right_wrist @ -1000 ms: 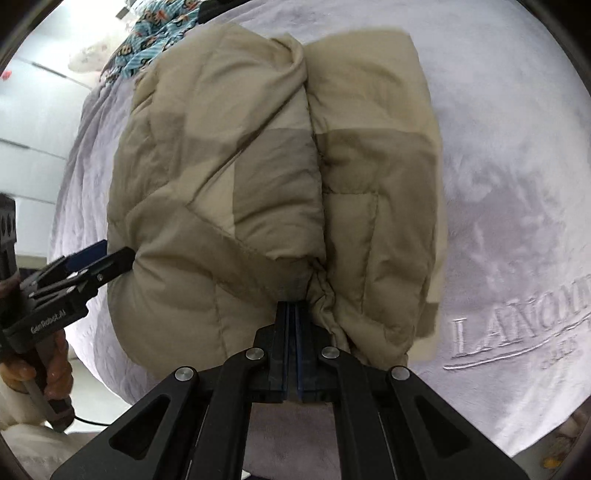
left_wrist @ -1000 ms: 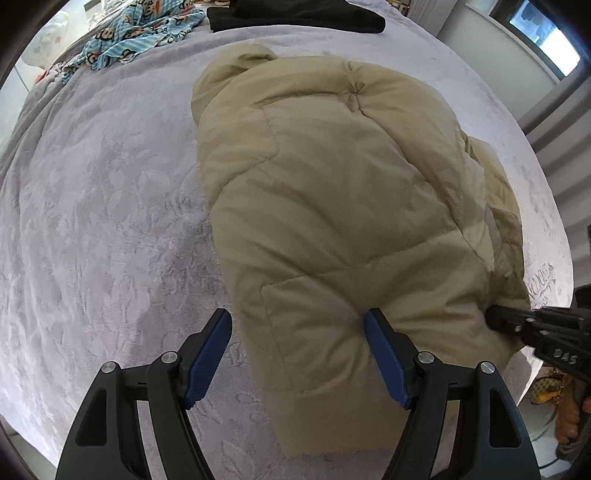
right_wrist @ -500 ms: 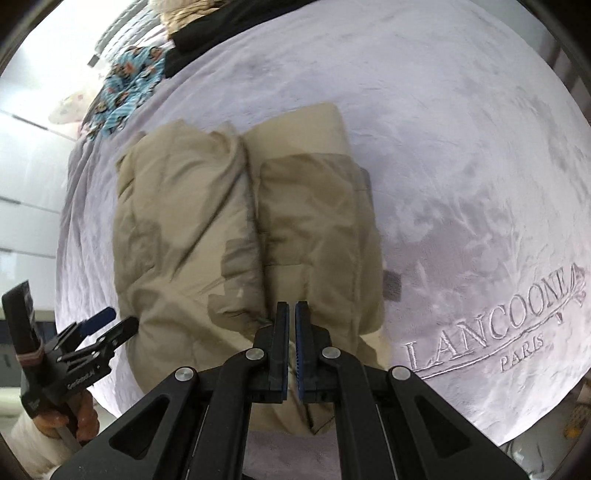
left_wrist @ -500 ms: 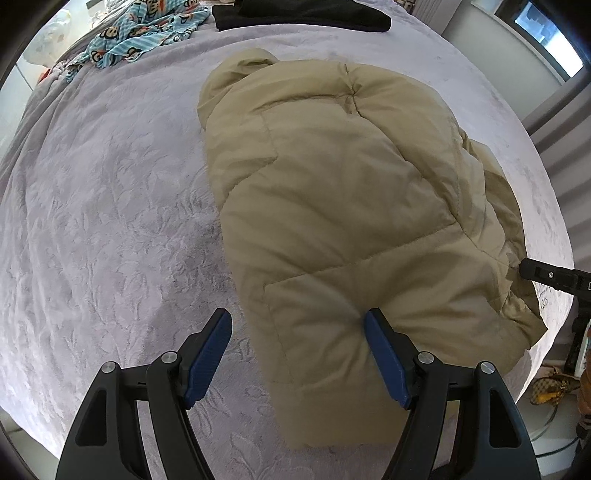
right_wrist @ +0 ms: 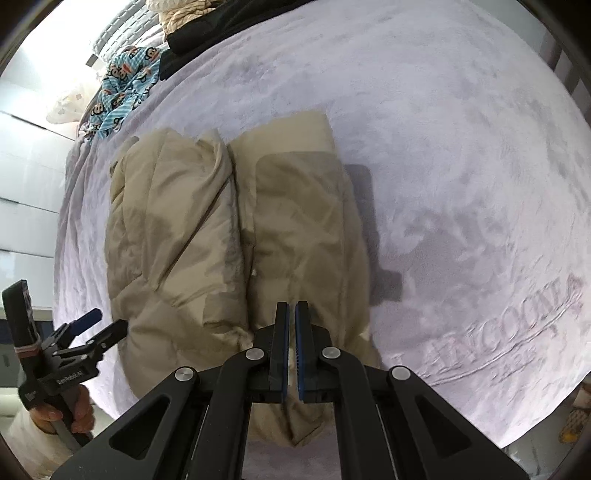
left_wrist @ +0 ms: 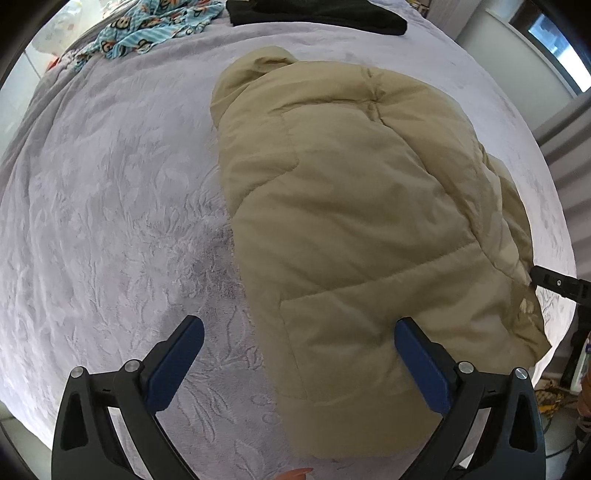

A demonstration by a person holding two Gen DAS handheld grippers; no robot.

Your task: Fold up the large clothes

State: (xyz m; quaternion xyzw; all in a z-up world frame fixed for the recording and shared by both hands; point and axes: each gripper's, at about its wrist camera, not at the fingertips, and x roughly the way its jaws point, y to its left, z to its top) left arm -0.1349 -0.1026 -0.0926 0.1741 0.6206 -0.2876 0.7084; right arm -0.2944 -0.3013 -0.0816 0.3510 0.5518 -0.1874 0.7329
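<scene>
A tan puffer jacket [left_wrist: 354,221] lies folded lengthwise on the lilac blanket [left_wrist: 110,221], with its hood end at the far side. My left gripper [left_wrist: 297,343] hangs over the jacket's near left edge. Its jaws are opening wide, and the blue pads [left_wrist: 413,350] touch nothing. In the right wrist view the jacket [right_wrist: 229,236] shows two padded halves side by side. My right gripper [right_wrist: 291,314] hovers shut over its near end with nothing held. Each gripper shows in the other's view: the left gripper [right_wrist: 107,320] in a hand at the bed's edge, the right gripper [left_wrist: 535,275] beside the jacket's right edge.
A blue monkey-print cloth [left_wrist: 147,33] and a black garment [left_wrist: 317,14] lie at the far end of the bed. Raised lettering [right_wrist: 498,332] marks the blanket to the right of the jacket. The bed's near edge [left_wrist: 22,406] drops to the floor.
My right gripper has let go of the jacket's end and lifted back from it, staying shut. My left gripper's jaws have spread wider over the same spot.
</scene>
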